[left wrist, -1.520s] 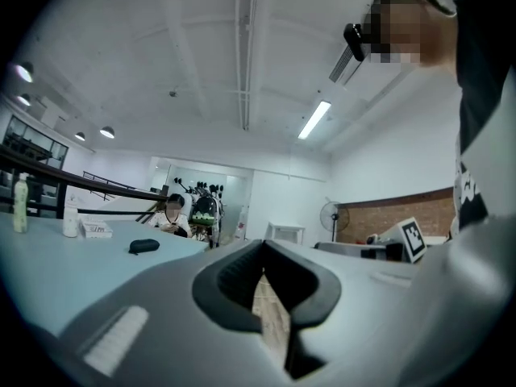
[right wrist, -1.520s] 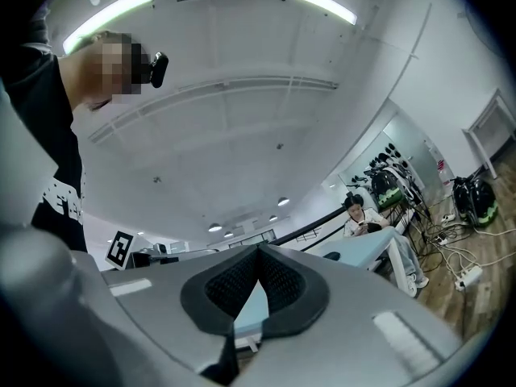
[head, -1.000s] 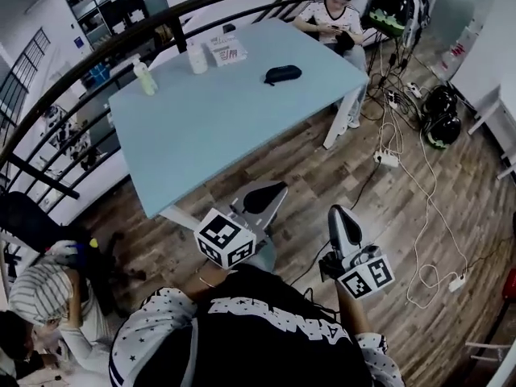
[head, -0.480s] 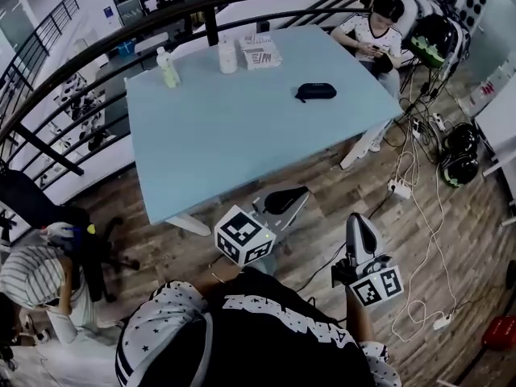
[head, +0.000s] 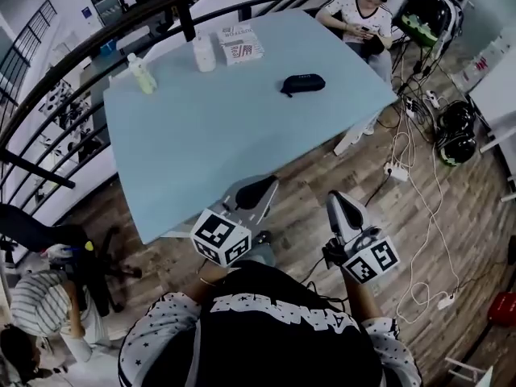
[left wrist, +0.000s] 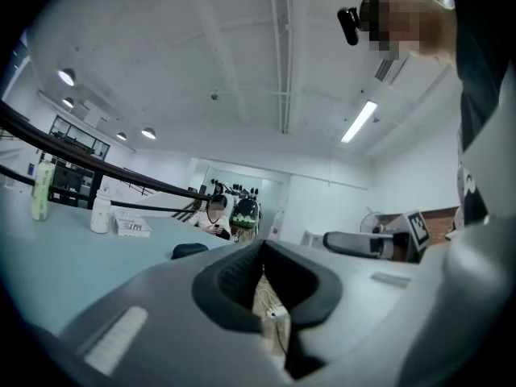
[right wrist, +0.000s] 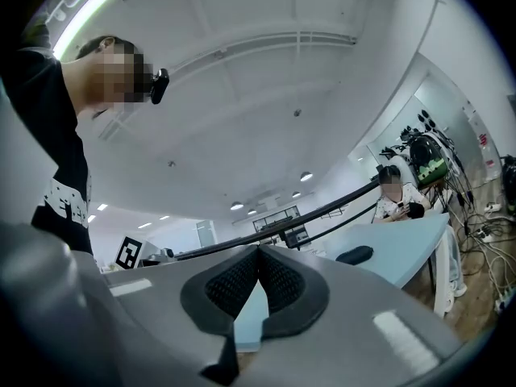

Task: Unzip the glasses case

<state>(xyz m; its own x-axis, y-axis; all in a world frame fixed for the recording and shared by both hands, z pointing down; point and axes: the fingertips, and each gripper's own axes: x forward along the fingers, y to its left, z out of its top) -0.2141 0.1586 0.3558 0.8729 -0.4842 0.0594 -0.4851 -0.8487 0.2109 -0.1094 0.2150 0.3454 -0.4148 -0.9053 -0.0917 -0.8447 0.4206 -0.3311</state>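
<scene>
The dark glasses case [head: 303, 84] lies zipped on the far right part of the light blue table [head: 201, 143]. Both grippers hang over the wooden floor in front of the table's near edge, far from the case. My left gripper [head: 256, 190] is shut with nothing in it, its tips meeting in the left gripper view [left wrist: 262, 244], where the case [left wrist: 189, 251] shows small ahead. My right gripper [head: 339, 204] is also shut and empty [right wrist: 259, 252], with the case [right wrist: 355, 255] off to its right on the tabletop.
A green-tinted bottle [head: 143, 74], a white bottle [head: 203, 53] and a printed box [head: 240, 43] stand at the table's far side. A person [head: 363, 14] sits at the far right corner. A dark railing [head: 97, 39] curves behind. Cables [head: 419, 184] and helmets [head: 455, 131] lie on the floor right.
Both grippers have travelled level with the person across the floor beside the table's near edge. Their jaws stay shut and the case has not moved on the table.
</scene>
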